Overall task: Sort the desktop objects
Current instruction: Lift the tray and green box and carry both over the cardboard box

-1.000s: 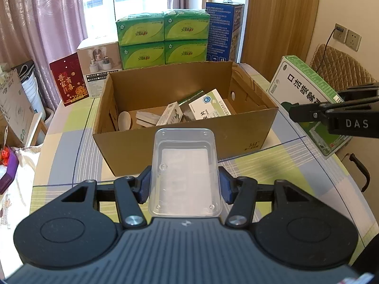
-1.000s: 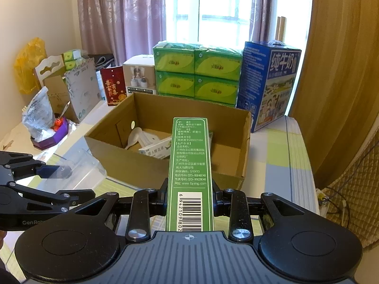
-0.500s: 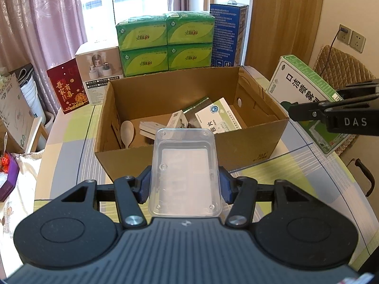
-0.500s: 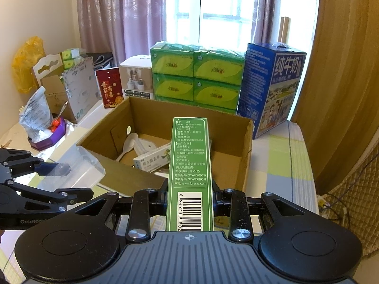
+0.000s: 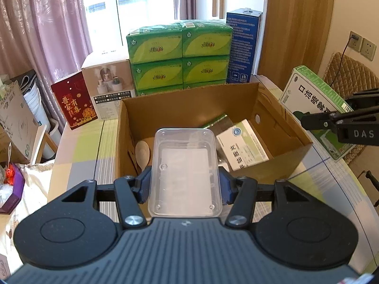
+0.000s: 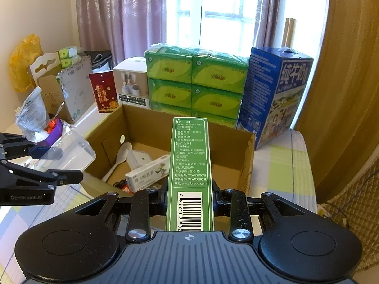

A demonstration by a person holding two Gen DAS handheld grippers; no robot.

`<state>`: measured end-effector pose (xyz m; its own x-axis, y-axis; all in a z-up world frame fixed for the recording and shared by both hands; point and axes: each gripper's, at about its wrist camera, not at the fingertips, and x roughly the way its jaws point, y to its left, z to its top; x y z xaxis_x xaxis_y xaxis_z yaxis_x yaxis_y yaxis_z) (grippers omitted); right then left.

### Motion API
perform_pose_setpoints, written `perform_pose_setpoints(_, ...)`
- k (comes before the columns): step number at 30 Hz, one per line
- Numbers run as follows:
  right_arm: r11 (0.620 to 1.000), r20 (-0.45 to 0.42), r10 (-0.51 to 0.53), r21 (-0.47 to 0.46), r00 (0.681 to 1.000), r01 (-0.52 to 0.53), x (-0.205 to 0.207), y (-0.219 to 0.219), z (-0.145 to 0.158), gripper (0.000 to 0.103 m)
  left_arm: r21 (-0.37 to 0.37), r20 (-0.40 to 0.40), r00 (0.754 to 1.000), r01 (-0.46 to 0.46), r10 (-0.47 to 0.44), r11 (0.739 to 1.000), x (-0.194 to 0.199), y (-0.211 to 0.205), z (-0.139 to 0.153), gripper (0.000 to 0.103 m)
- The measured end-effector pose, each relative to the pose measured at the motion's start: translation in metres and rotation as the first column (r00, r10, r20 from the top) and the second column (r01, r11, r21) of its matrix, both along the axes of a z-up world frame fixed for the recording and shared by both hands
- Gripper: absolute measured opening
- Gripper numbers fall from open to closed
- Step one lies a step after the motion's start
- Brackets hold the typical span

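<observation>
The left gripper [image 5: 184, 187] clamps a clear plastic tray [image 5: 185, 170] above the near wall of the cardboard box [image 5: 189, 101]. The right gripper [image 6: 189, 198] grasps 1 green carton [image 6: 189, 165], held over the same box beside it.

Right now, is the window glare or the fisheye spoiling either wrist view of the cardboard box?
Left wrist view: window blown out white, cardboard box evenly lit and sharp; edges bow. Right wrist view: window also overexposed, box interior readable, print on the green carton crisp; the clear plastic container shows soft glare.
</observation>
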<state>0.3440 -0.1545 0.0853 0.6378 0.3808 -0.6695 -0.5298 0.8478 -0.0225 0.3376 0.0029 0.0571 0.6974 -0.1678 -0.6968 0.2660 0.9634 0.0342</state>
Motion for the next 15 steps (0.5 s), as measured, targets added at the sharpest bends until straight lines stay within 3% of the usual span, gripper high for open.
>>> perform_pose_setpoints(15,1.000,-0.017,0.021,-0.019,1.000,-0.022,0.031,0.025,-0.009,0.028,0.010,-0.025,1.000,0.015,-0.015,1.000,0.036,0.000,-0.014,0.051)
